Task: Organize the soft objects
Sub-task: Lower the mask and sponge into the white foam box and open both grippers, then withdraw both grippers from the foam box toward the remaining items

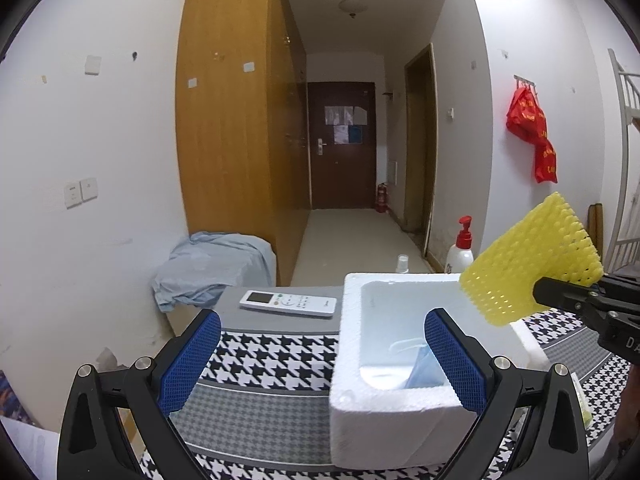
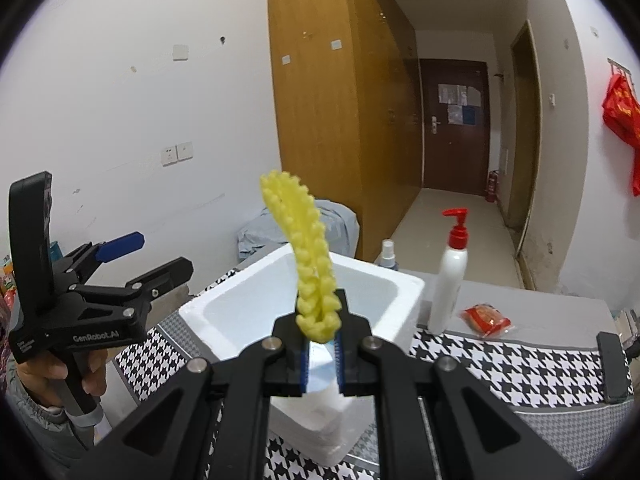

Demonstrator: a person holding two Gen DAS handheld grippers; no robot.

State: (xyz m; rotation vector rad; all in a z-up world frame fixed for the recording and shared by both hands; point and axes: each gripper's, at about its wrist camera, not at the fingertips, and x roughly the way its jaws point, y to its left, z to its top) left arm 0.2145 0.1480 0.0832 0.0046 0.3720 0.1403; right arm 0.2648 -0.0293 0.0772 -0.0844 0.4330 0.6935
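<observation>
Houndstooth cloth (image 1: 276, 360) carries a remote control (image 1: 289, 303) by its far edge; the left gripper (image 1: 324, 364) hovers released. Rightward, a foam box (image 1: 380, 412) holds a blue face mask (image 1: 422, 368), and above its right rim the right gripper (image 2: 320, 338) clenches a yellow foam net (image 2: 308, 256).

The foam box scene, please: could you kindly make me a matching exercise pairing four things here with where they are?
Things:
1. yellow foam net
2. blue face mask
3. remote control
4. red packet

Places:
A. lying on the grey strip beside the white foam box
B. inside the white foam box
C. on the table near the pump bottle
D. clamped in the right gripper, above the box

Pairs: 1-D, 2-B, 3-A, 4-C
</observation>
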